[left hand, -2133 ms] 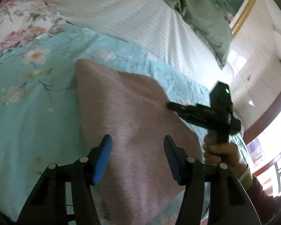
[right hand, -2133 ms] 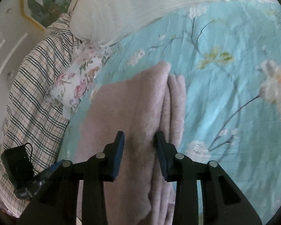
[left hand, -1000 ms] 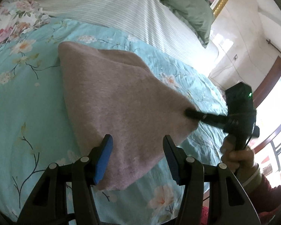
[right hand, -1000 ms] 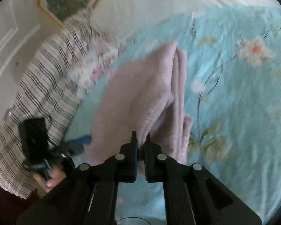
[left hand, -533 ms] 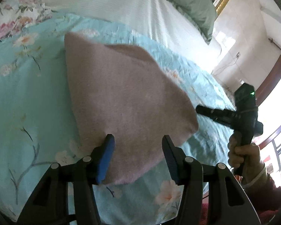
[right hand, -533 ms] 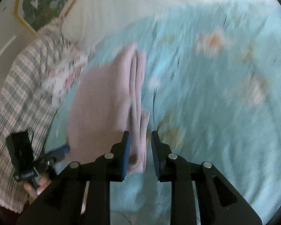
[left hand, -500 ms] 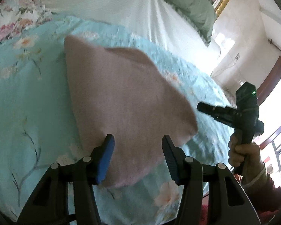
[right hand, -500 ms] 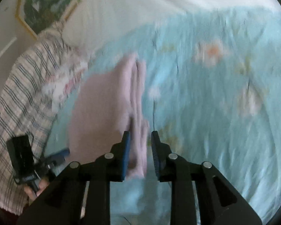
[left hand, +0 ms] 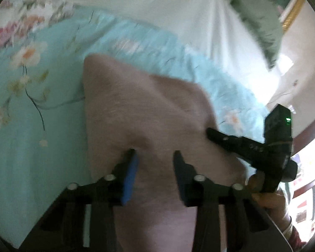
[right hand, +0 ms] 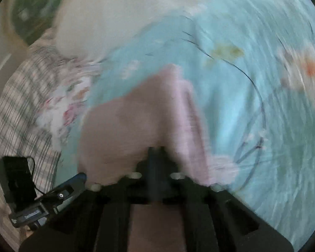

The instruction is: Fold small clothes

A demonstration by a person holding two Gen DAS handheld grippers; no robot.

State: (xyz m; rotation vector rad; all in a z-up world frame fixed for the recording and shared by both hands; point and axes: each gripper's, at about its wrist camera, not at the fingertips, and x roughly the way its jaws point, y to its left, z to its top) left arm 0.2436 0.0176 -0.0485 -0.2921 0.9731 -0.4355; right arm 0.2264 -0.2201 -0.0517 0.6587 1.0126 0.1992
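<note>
A folded dusty-pink garment (left hand: 149, 113) lies on the turquoise floral bedspread (left hand: 37, 147); it also shows in the right wrist view (right hand: 124, 130). My left gripper (left hand: 155, 157) is open, its jaws standing over the garment's near part. My right gripper (right hand: 156, 149) is shut on the garment's near edge, with cloth bunched at its tips. The right gripper also shows in the left wrist view (left hand: 212, 131) at the garment's right edge. The left gripper shows at the lower left of the right wrist view (right hand: 79, 177). Both views are blurred by motion.
A white striped sheet (left hand: 157, 6) and a green pillow (left hand: 260, 19) lie at the back. A plaid blanket (right hand: 16, 109) and a floral pillow (right hand: 69, 103) lie left of the garment. A wall and window are at the right (left hand: 300, 79).
My right gripper has closed on the garment's near edge after being open half a second ago. My left gripper has moved forward over the garment and stays open.
</note>
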